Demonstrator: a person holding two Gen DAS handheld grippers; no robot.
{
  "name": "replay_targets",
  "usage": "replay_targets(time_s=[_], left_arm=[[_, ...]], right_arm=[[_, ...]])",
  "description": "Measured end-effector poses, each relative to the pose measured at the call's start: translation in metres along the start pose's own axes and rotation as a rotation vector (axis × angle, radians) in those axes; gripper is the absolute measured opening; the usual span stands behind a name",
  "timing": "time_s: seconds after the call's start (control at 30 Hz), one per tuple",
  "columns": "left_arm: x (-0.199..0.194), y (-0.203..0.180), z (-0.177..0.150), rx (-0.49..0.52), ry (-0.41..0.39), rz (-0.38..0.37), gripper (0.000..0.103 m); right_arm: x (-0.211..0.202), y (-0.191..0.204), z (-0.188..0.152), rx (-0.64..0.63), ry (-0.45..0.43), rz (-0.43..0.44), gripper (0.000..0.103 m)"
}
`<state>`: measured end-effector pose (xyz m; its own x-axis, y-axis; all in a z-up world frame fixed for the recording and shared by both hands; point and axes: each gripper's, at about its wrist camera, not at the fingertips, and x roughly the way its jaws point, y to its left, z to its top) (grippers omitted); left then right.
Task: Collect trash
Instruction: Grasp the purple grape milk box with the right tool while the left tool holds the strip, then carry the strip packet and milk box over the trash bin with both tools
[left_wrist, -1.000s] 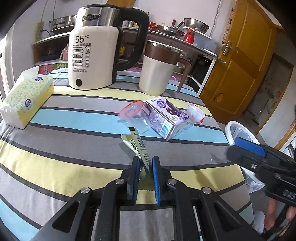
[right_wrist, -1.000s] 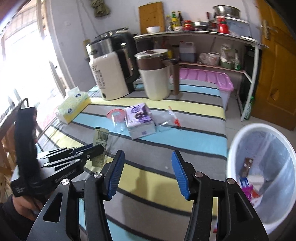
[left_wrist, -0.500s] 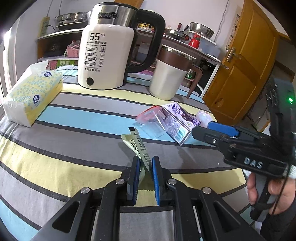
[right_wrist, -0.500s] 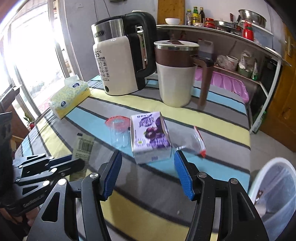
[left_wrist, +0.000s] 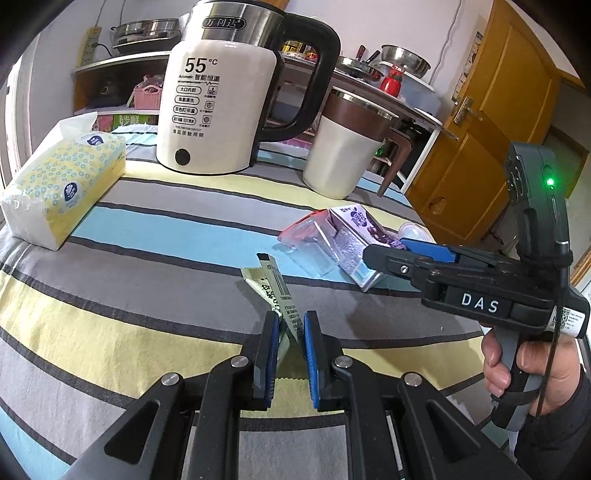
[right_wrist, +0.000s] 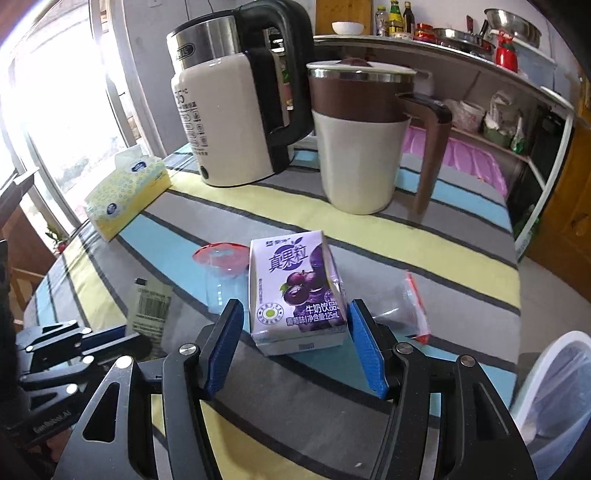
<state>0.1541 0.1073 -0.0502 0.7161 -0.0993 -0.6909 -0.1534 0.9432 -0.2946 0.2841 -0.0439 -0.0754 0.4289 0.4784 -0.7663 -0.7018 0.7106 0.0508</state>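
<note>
We log the left tool (left_wrist: 289, 332) pinching a pale green foil sachet (left_wrist: 275, 291), its far end resting on the striped worktop (left_wrist: 147, 240). The right tool (right_wrist: 295, 325) has swung away from the white waste bin (right_wrist: 554, 387) and closed in on the purple milk-drink carton (right_wrist: 295, 291); its jaws stand spread either side, not pressing. We judge the carton is next for collection. 2 clear plastic cups with red rims (right_wrist: 221, 266) lie beside it.
</note>
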Motion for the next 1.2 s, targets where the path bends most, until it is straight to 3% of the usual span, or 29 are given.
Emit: replay_targets(time_s=[0.27,0.6,1.2], left_arm=[[-0.003,-0.003,-0.001,0.008,-0.002,0.005,0.014],[-0.013,-0.018,-0.008,0.043,-0.003,-0.013,0.014],[-0.035,-0.085,-0.017,0.163,-0.018,-0.106,0.014]], right_arm=[[-0.014,0.002,-0.01,0.035,-0.025,-0.013,0.055],[-0.054,-0.004,-0.046,0.116,-0.065,-0.016,0.055],[-0.133,-0.022,-0.1,0.231,-0.17,-0.079,0.055]])
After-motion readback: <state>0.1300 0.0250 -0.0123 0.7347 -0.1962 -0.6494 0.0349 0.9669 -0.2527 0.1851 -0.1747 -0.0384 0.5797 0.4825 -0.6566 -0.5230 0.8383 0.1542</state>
